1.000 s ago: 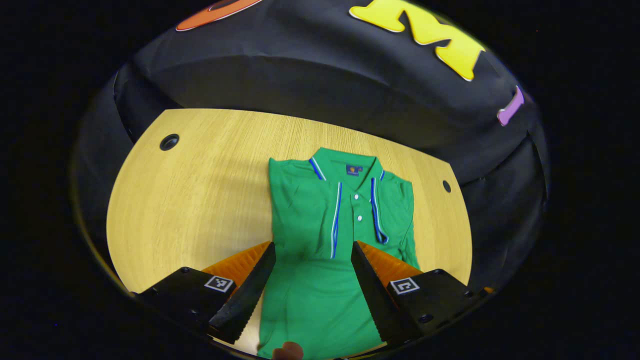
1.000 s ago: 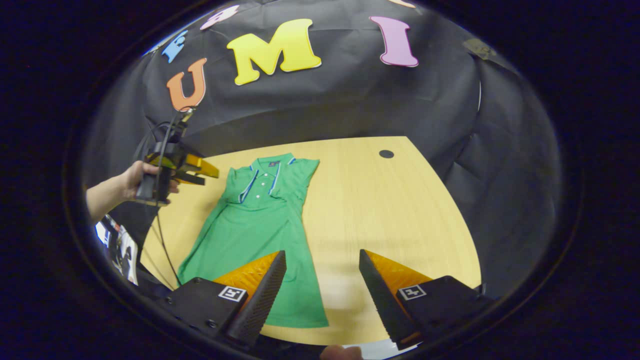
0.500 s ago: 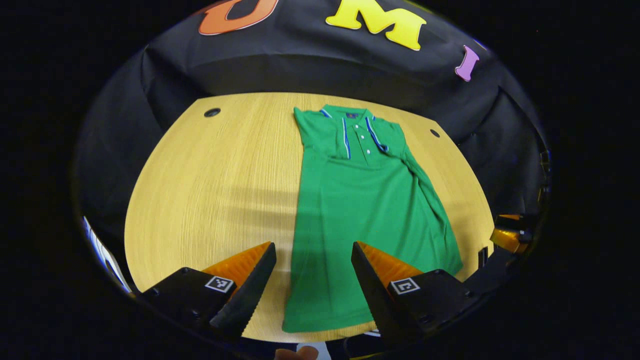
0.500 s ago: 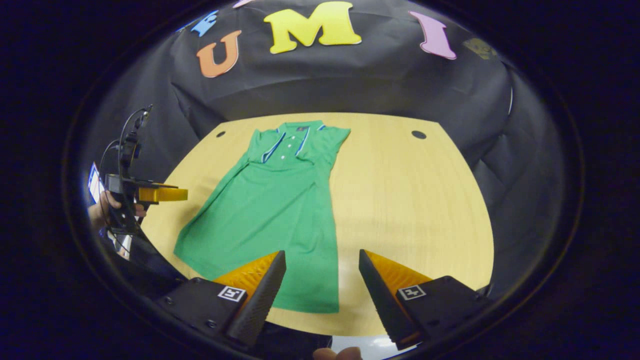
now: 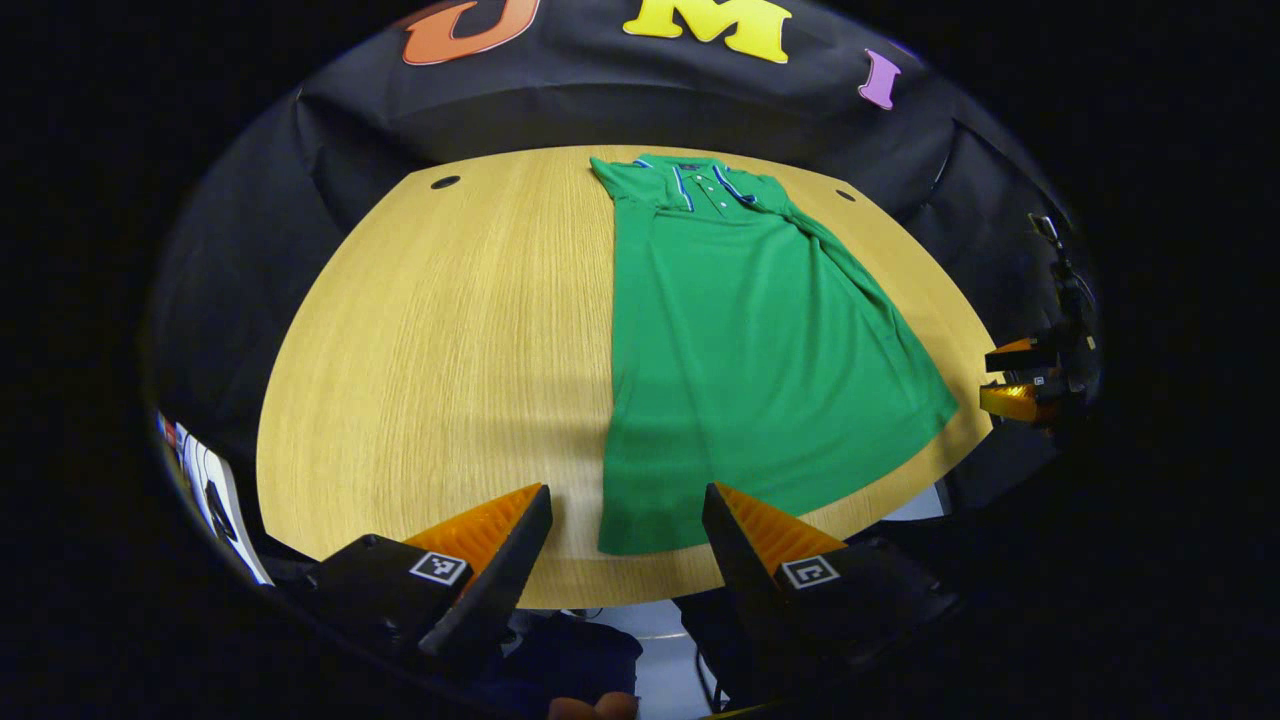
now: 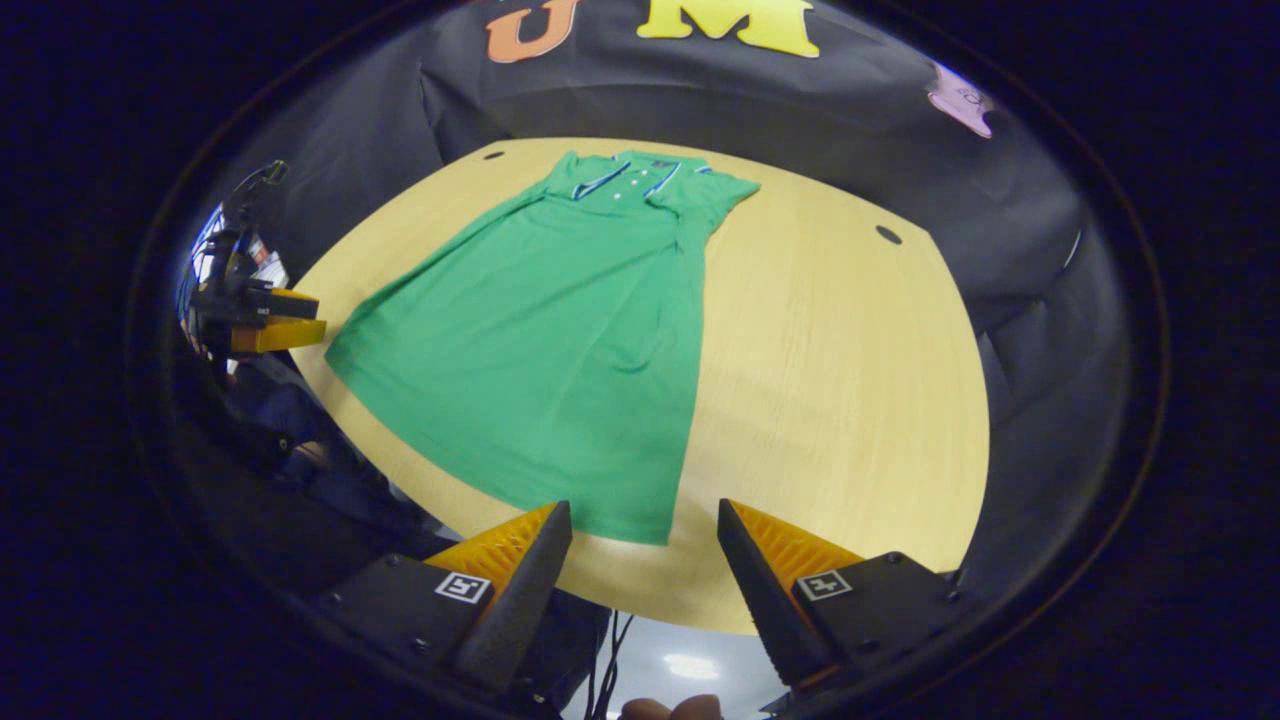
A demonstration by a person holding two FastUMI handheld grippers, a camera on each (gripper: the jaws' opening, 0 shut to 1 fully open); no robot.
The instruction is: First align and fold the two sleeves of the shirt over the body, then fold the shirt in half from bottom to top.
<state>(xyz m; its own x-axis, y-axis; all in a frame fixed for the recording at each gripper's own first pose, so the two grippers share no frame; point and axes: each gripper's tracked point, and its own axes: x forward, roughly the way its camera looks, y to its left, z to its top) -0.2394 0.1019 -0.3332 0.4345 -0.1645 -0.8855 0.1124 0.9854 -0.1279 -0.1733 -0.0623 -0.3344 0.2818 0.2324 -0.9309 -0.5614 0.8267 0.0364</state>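
Green polo shirt (image 5: pixel 745 340) lies flat on the table (image 5: pixel 440 340), sleeves folded in; both hand-held grippers (image 5: pixel 625 560) (image 6: pixel 645 570) hover open at its hem.

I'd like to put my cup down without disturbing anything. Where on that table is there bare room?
The table has a broad bare stretch left of the green shirt in the left gripper view. A second bare stretch lies on the shirt's other side, seen in the right gripper view. The near edge is crowded: both open grippers, left gripper and right gripper, hover by the hem.
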